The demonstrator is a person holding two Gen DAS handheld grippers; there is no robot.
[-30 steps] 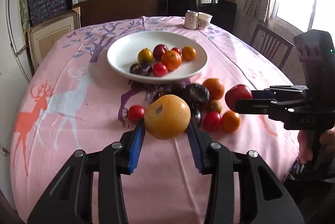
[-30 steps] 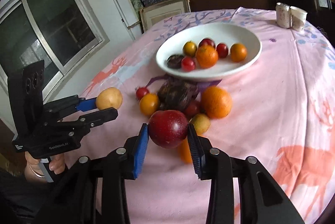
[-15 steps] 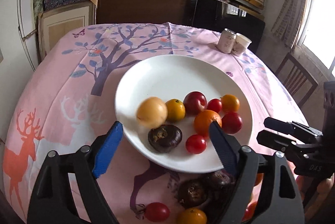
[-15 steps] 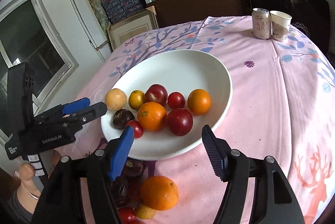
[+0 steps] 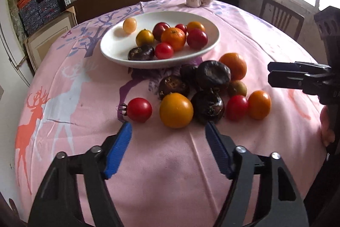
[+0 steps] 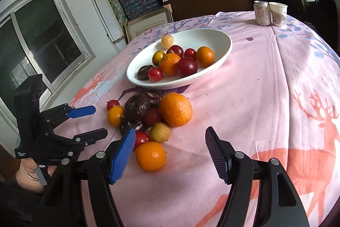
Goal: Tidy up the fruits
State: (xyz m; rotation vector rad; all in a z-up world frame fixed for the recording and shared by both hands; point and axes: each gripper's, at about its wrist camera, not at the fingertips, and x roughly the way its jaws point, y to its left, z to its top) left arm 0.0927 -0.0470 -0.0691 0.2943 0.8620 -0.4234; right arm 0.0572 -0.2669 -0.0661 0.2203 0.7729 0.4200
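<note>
A white plate (image 5: 114, 50) (image 6: 221, 40) holds several fruits, among them a pale yellow fruit (image 5: 129, 25) (image 6: 167, 41) and a dark red plum (image 5: 197, 38) (image 6: 187, 67). Loose fruits lie on the pink cloth in front of the plate: a red tomato (image 5: 139, 109), a yellow-orange fruit (image 5: 176, 110), dark purple fruits (image 5: 213, 75), a large orange (image 6: 175, 109) and a small orange (image 6: 150, 156). My left gripper (image 5: 167, 131) is open and empty, just short of the tomato and yellow-orange fruit. My right gripper (image 6: 170, 137) is open and empty, near the small orange.
A can (image 6: 262, 13) and a paper cup (image 6: 278, 14) stand at the table's far edge. A wooden chair (image 5: 280, 16) stands to the right of the table. Shelves with boxes fill the back wall. The table edge drops off close to both grippers.
Both grippers let their fruits go into the plate, the pale yellow fruit from the left and the red plum from the right. Both then pulled back open toward the loose pile.
</note>
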